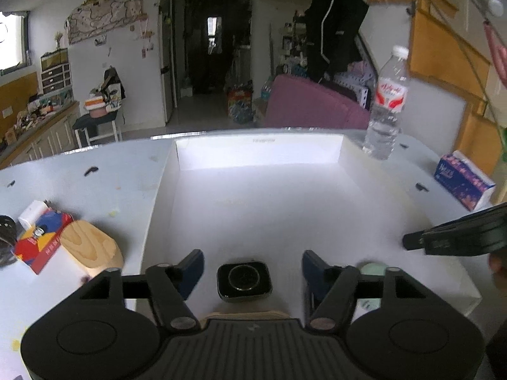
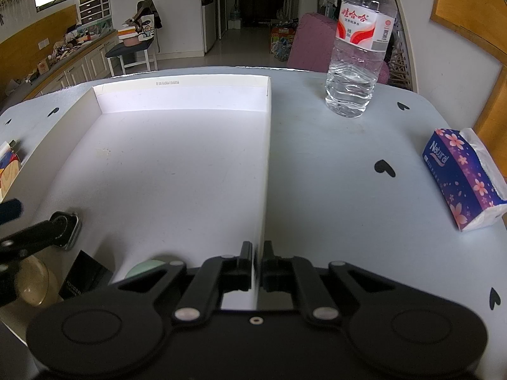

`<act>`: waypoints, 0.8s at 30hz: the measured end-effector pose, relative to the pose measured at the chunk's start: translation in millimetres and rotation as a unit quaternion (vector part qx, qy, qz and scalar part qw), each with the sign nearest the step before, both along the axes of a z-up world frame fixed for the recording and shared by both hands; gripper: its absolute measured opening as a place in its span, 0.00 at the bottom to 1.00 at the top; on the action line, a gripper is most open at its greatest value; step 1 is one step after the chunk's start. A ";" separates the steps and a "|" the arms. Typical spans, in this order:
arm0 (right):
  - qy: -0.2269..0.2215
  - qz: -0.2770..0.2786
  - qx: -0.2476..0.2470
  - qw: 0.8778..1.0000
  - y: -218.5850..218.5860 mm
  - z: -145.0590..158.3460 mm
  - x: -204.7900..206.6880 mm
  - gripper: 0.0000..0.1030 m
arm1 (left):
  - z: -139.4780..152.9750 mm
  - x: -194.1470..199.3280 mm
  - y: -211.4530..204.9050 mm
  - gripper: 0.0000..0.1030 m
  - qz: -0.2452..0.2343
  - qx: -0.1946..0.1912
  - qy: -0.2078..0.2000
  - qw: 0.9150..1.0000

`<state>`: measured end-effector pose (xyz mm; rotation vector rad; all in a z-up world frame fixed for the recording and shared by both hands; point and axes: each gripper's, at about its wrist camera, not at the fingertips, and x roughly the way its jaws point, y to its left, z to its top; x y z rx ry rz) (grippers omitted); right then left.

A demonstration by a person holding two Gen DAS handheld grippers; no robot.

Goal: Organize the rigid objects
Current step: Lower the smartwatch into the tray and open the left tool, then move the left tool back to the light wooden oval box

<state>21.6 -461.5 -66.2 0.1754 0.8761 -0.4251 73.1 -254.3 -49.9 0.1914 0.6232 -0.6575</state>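
Left wrist view: the left gripper (image 1: 252,270) stands with its jaws spread, and a small black square device (image 1: 244,281) with a round ring on its face lies between them, touching neither blue pad. The device rests on the floor of a shallow white box (image 1: 317,202), close to the box's near wall. A pale green round thing (image 1: 374,268) shows just behind the right finger, also near that wall; what it is I cannot tell. Left of the box, on the tabletop (image 1: 95,190), sit a wooden block (image 1: 90,247) and, touching it, a colourful carton (image 1: 39,240).

Right wrist view: the right gripper (image 2: 258,264) is clenched on the box's right wall (image 2: 266,164), one finger on each side of it at the near corner. The same gripper shows as a dark shape at the right edge of the left wrist view. Beyond the box, toward the tabletop's far right corner, a water bottle (image 2: 358,47) stands upright. A tissue pack (image 2: 462,180) lies near the right edge, well apart from the box.
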 end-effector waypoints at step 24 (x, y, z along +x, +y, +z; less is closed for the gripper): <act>0.001 0.000 -0.001 1.000 -1.7 1.4 -0.2 0.06 | 23.2 18.4 100.1 1.00 0.127 -0.010 -0.083 0.988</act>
